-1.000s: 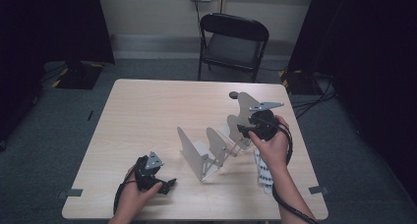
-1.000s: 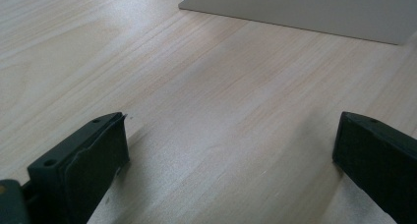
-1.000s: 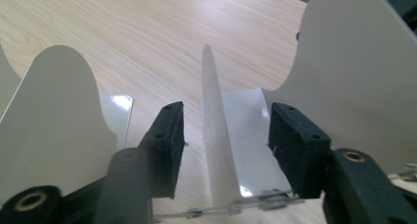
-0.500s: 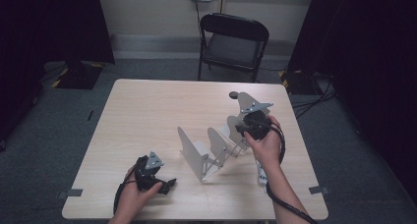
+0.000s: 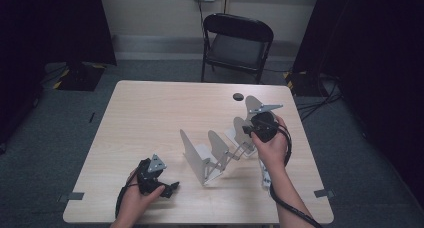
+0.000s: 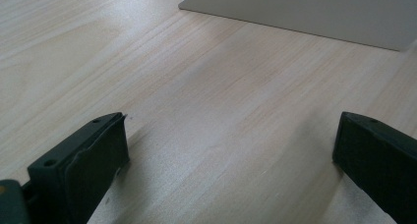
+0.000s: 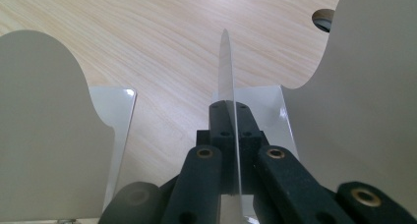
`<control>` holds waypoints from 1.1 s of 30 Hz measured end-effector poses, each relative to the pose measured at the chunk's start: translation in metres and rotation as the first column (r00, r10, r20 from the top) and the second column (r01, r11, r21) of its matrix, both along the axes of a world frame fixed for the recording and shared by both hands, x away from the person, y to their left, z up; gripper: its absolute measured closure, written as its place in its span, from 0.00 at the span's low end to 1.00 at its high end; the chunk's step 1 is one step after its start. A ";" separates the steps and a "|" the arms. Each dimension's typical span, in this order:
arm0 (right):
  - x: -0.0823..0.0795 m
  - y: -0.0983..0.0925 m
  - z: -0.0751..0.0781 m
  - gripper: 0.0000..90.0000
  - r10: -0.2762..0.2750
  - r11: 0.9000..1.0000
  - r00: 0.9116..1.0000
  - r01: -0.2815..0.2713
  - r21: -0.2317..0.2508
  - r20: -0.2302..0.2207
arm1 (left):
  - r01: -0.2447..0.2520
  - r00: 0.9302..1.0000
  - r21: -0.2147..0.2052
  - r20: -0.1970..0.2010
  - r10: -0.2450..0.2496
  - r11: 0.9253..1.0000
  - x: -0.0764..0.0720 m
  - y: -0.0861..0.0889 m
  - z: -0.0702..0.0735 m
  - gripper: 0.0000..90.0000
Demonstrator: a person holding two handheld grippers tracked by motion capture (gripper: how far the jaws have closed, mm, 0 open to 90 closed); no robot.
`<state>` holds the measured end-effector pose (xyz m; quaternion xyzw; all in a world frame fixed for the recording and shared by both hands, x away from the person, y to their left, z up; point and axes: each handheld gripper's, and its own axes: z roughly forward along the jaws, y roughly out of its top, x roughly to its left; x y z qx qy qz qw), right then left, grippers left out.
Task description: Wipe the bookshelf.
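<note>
Right gripper view: right gripper [image 7: 227, 117] has just closed its jaws, pads pinching the thin upright plate [image 7: 226, 71] of a grey metal bookend, seen edge-on between two more bookend plates. High view: bookends [image 5: 215, 155] stand in a row mid-table [image 5: 150, 113], right gripper at the far right end of the row. Left gripper [image 5: 161, 184] rests on the table near the front edge, apart from them, jaws wide open, nothing between. No readable writing or brand anywhere.
</note>
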<state>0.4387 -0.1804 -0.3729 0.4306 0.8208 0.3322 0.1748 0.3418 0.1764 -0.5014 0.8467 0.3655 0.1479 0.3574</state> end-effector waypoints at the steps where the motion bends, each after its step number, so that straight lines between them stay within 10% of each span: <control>1: 0.000 0.000 0.001 1.00 -0.004 1.000 1.000 0.004 0.004 -0.008 | 0.000 1.000 0.000 0.000 0.000 1.000 0.000 0.000 0.000 0.00; 33: -0.005 0.011 0.016 1.00 -0.058 0.996 0.997 0.061 0.068 -0.045 | 0.008 1.000 -0.035 0.030 -0.007 0.999 -0.005 0.010 0.020 0.18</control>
